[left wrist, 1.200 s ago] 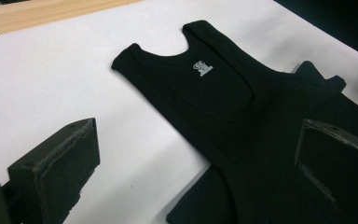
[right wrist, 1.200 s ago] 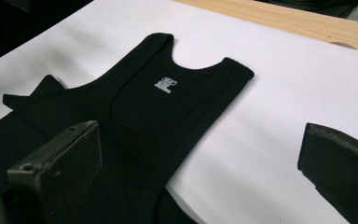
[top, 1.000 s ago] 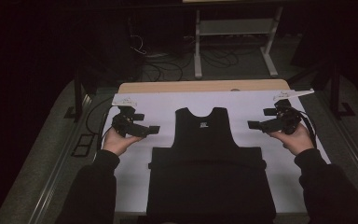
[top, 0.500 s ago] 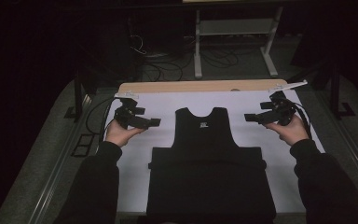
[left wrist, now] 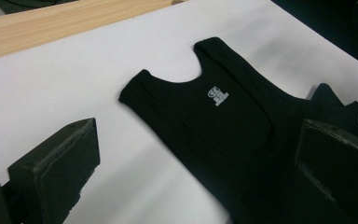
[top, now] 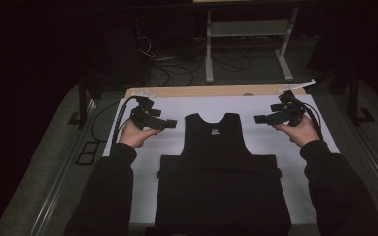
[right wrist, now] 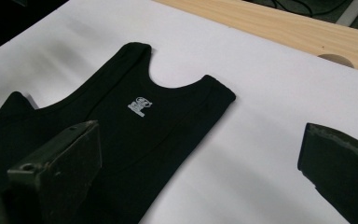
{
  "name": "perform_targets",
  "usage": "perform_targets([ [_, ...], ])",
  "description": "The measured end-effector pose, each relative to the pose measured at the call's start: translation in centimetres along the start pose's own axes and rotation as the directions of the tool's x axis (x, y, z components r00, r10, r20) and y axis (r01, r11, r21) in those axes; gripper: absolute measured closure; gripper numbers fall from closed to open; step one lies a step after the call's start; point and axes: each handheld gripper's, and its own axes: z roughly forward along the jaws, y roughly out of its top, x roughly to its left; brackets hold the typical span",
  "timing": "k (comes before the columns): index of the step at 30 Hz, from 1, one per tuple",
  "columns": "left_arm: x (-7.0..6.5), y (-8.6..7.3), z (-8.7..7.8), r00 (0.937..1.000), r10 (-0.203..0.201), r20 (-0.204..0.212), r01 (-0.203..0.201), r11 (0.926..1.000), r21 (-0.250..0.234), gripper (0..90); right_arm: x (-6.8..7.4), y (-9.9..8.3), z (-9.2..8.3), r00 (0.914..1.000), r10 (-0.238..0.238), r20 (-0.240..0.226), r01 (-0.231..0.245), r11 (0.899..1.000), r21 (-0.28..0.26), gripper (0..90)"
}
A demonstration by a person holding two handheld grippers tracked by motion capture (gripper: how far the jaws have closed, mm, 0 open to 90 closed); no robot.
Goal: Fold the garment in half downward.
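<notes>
Seen from the high view, a black tank top (top: 219, 162) lies flat on the white sheet (top: 270, 147), neck toward the far edge, its sides apparently folded in over the lower body. The left gripper (top: 170, 124) hovers just left of the left shoulder strap, the right gripper (top: 258, 118) just right of the other strap — both clear of the cloth, each pointing inward.

Next, the left gripper view: the two black jaws stand wide apart with nothing between them. Beyond them the top (left wrist: 223, 112) shows its neckline and a small white label (left wrist: 217, 95), with the wooden table edge (left wrist: 65, 21) at the far side.

Then the right gripper view — again the jaws are spread and empty. The top (right wrist: 144, 121) lies below, one jaw hanging over its body, the other over bare sheet (right wrist: 270, 121).

The likely next move is to pinch both straps. The risk I see is an uneven catch: one jaw could take a single layer, or snag the sheet along with the cloth, since the fabric lies flat against it. If one side grips before the other, the top would skew and the folded sides could slip open.
</notes>
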Motion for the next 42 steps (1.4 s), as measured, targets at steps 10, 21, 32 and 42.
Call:
perform_targets([
  [10,0.7,1.0,2.0,0.9993,0.026,-0.026,-0.024,0.9985,0.049,0.0,-0.7,0.6,1.2,1.0,0.004,0.006,-0.004,1.0,0.013,0.0],
  [21,1.2,1.5,4.9,0.9998,0.012,-0.015,-0.011,0.9977,0.067,0.0,-2.1,1.1,2.9,0.9992,0.04,0.004,-0.04,0.999,0.002,0.0],
  [32,2.4,1.3,6.2,0.9994,-0.017,-0.029,0.019,0.9972,0.073,0.0,-3.4,1.0,4.0,0.9973,0.07,0.021,-0.07,0.997,0.009,0.0],
  [42,3.6,1.3,7.6,0.9983,-0.053,-0.024,0.054,0.9971,0.054,0.0,-4.5,0.6,5.5,0.9919,0.119,0.045,-0.119,0.993,0.012,0.0],
])
